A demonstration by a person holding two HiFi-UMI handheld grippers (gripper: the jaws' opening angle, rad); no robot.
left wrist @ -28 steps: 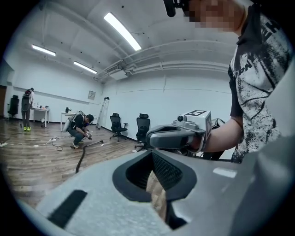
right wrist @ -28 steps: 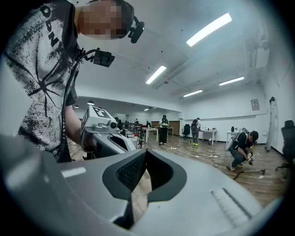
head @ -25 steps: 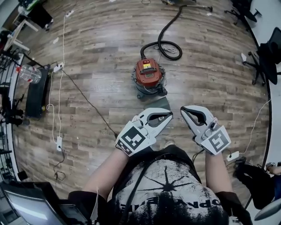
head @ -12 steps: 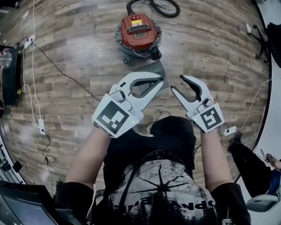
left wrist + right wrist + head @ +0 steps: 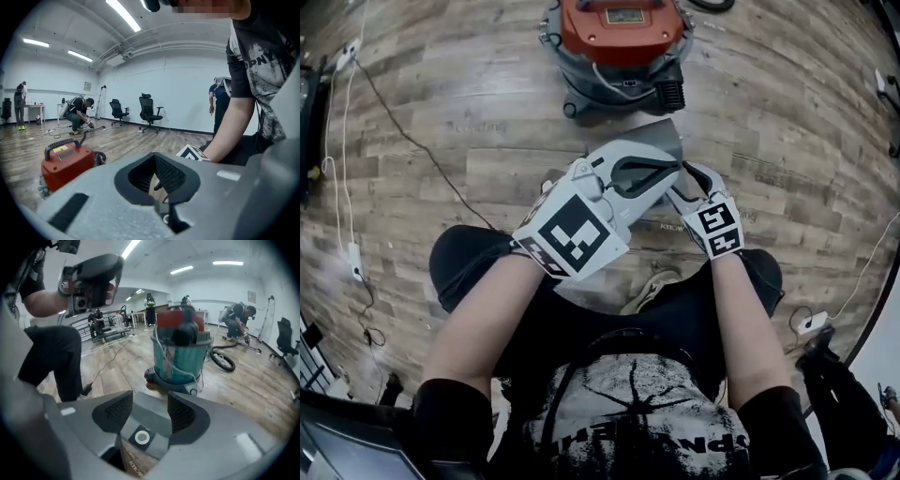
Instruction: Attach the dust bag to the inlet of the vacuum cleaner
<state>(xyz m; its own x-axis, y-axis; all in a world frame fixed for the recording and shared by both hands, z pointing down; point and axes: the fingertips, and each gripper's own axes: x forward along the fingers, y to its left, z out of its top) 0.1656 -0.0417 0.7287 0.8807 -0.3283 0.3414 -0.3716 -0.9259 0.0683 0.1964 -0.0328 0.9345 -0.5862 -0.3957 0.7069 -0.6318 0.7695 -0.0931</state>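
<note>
Very little of the job is done yet, by my reading. The dust bag [image 5: 151, 420] lies flat on the wooden floor [image 5: 441, 141], just in front of the vacuum cleaner [image 5: 619, 37] and not joined to it. Its collar, with a pale ring [image 5: 142, 438] around the hole, faces up. The person crouches over it with both tools lowered close together above the bag. The right gripper [image 5: 150, 397] has just been opening its jaws, which now stand apart with the bag's collar showing between them, though the pads do not press on it. The left gripper [image 5: 154, 157] is clenched tip to tip on nothing. Picking up the bag, carrying its collar to the canister and seating it all remain. A dark round fitting [image 5: 183, 336] high on the side facing the right gripper may be the inlet, but I can't be sure from here. As for writing, letters that look like "KNOW" [image 5: 675, 226] sit on the floor just beside the bag, the rest hidden under the right tool. The vacuum's red lid carries a yellow label [image 5: 60, 150] too small to read. The person's black shirt has pale lettering, of which only fragments show.
</note>
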